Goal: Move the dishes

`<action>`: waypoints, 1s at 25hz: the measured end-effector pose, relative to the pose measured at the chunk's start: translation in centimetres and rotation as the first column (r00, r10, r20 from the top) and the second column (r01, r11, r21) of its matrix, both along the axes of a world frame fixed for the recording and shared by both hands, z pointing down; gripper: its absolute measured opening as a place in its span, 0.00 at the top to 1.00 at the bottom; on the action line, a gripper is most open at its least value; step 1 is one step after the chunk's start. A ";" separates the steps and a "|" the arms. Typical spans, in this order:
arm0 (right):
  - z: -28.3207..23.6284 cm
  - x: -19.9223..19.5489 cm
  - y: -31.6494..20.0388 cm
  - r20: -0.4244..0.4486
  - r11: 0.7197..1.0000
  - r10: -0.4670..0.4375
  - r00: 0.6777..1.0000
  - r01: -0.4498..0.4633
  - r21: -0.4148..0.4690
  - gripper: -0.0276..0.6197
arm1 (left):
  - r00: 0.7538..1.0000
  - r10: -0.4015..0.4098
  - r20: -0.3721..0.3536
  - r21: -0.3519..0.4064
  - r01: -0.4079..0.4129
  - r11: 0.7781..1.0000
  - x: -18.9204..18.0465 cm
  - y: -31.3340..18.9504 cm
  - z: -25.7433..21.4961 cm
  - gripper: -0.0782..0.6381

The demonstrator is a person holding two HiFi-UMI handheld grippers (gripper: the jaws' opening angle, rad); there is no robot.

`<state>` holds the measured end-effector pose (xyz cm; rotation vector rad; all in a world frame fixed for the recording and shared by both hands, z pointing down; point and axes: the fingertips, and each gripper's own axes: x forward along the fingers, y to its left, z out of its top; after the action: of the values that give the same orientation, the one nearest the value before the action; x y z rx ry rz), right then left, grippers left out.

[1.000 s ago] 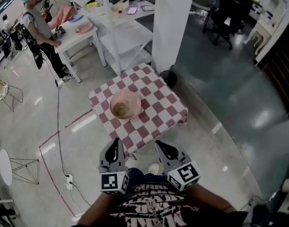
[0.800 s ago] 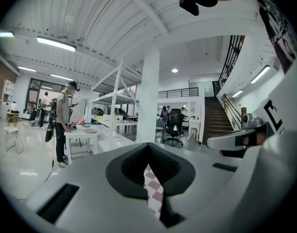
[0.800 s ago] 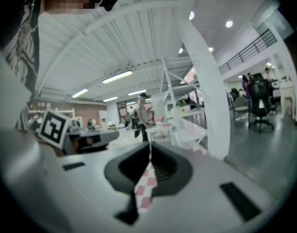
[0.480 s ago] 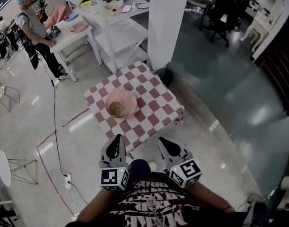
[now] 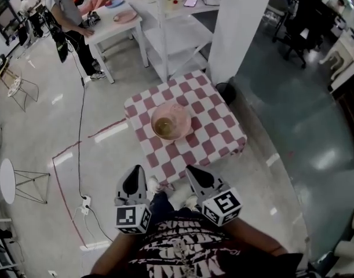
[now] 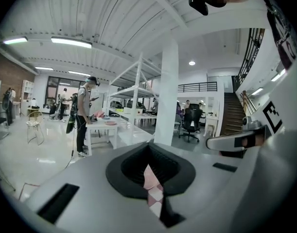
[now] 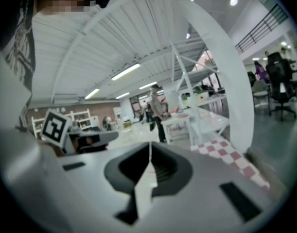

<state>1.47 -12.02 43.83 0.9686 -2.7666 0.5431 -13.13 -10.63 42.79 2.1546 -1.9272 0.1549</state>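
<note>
A pink bowl (image 5: 171, 121) with something brownish inside rests near the middle of a small table (image 5: 214, 126) covered in a red-and-white checked cloth. I hold both grippers close to my body, well short of the table's near edge. The left gripper (image 5: 134, 178) and the right gripper (image 5: 195, 174) are both shut, with nothing between their fingers. In the left gripper view the shut jaws (image 6: 149, 149) leave only a sliver of the checked cloth (image 6: 153, 193) visible. In the right gripper view the table (image 7: 231, 157) lies off to the right of the jaws (image 7: 149, 147).
A white pillar (image 5: 237, 22) rises just behind the table, with a black bin (image 5: 226, 90) at its foot. A white shelf rack (image 5: 177, 33) and a work table with a person (image 5: 66, 10) stand farther back. A cable and power strip (image 5: 84, 204) lie on the floor at left.
The head view has swung, so the checked table and bowl now sit farther right and a little nearer. Both grippers stay shut in front of my torso.
</note>
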 end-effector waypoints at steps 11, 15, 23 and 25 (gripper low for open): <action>-0.6 -10.4 -6.3 -0.069 1.000 -0.002 0.998 0.003 0.017 0.90 | 0.997 0.029 -0.065 0.009 -0.028 1.000 -9.9 -7.3 0.2 0.85; -0.9 -11.0 -8.6 -0.114 0.995 0.096 0.989 -0.093 0.035 0.90 | 0.982 0.159 -0.097 0.020 -0.158 0.987 -9.6 -11.1 0.6 0.86; 2.3 -8.4 -10.1 -0.267 0.970 0.215 0.939 -0.237 -0.052 0.90 | 0.945 0.292 -0.148 0.015 -0.293 0.956 -7.6 -15.8 1.8 0.86; 2.8 -7.4 -10.8 -0.298 0.955 0.254 0.920 -0.288 -0.076 0.90 | 0.939 0.304 -0.161 0.003 -0.308 0.951 -7.1 -16.5 2.2 0.86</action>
<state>-5.88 -22.78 46.61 1.3001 -2.3339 0.5480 -20.21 -27.17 45.03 2.3610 -1.4887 0.0563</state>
